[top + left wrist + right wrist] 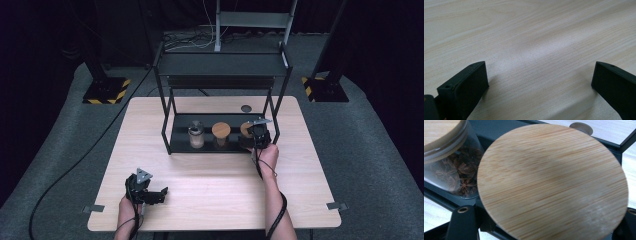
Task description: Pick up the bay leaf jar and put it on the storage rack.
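Observation:
A black two-tier rack [220,65] stands at the back of the wooden table [210,175]. Its lower shelf [181,136] holds three jars: a clear one [196,134], a middle one with a bamboo lid [221,132], and a right one [245,129]. My right gripper [259,134] reaches in at the right jar and is shut on it; that jar's round bamboo lid [551,182] sits between the jaws of my right gripper [545,215]. Beside it is the middle jar [454,175], which holds star anise. My left gripper [159,195] lies open on the table near the front left, bare wood between the jaws of the left gripper [540,80].
A round cable hole [246,108] lies in the table behind the rack. The rack's black posts [167,125] frame the shelf opening. Stand bases with yellow-black tape [105,91] sit on the floor beyond the table. Cables trail from both grippers.

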`<state>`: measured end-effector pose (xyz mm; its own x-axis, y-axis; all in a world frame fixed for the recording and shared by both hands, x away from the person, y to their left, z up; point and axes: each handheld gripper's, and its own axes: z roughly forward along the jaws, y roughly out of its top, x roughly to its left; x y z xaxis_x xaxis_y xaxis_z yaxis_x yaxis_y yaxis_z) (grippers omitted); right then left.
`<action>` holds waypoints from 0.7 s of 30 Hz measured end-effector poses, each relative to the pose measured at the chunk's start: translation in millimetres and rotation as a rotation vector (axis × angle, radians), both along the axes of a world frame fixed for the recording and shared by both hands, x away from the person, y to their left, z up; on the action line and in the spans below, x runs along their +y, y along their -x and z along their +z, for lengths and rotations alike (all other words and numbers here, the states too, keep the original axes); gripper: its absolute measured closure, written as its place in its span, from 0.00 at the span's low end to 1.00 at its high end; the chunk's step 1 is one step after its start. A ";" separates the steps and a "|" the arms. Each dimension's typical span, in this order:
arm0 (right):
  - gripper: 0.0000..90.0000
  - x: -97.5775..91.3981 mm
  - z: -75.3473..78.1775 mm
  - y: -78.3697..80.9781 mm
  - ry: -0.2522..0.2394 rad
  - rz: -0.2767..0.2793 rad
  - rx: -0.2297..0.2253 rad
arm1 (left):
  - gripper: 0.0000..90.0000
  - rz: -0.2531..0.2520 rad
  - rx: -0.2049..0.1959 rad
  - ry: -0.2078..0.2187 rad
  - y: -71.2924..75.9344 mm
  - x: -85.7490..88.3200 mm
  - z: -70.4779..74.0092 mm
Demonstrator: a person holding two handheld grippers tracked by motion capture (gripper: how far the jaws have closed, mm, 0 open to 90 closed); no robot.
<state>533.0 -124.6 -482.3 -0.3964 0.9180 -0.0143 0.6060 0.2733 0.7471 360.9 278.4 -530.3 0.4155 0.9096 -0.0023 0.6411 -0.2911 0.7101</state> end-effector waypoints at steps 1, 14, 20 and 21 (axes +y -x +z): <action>0.28 0.2 -0.5 -0.4 -0.001 -0.001 0.004 | 0.00 0.000 0.000 0.000 0.0 0.0 0.0; 0.28 0.5 -2.4 -4.6 -0.018 -0.001 0.014 | 0.00 0.000 0.001 0.000 0.0 0.0 0.0; 0.28 0.7 -2.8 -6.2 -0.019 -0.002 0.012 | 0.00 0.000 0.001 0.000 0.0 0.0 0.0; 0.28 1.2 -2.8 -6.3 -0.019 -0.002 0.012 | 0.00 0.000 0.000 0.000 0.0 0.0 0.0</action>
